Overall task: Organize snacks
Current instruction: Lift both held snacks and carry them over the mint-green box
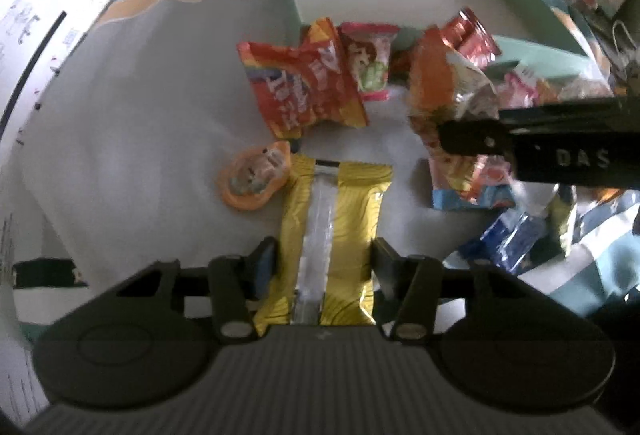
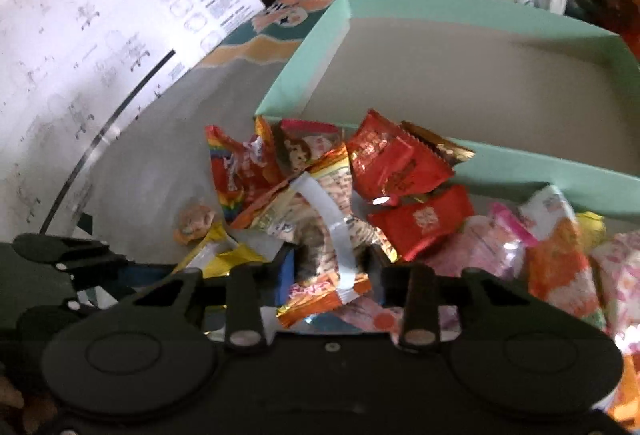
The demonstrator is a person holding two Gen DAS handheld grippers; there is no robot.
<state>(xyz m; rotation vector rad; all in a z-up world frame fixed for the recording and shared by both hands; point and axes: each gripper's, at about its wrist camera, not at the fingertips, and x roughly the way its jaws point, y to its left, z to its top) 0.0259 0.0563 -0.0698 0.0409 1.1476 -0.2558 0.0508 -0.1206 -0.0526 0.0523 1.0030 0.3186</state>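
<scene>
Left tongs (image 1: pixel 324 259) clamped on yellow packet (image 1: pixel 336 231); right tongs (image 2: pixel 332 267) pinching orange snack packet (image 2: pixel 316 231) beside green box (image 2: pixel 520 167).

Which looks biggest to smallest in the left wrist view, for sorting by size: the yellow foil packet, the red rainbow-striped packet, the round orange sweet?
1. Yellow foil packet, though it lies nearest the camera, so this is unsure.
2. Red rainbow-striped packet.
3. Round orange sweet, plainly smallest.
</scene>
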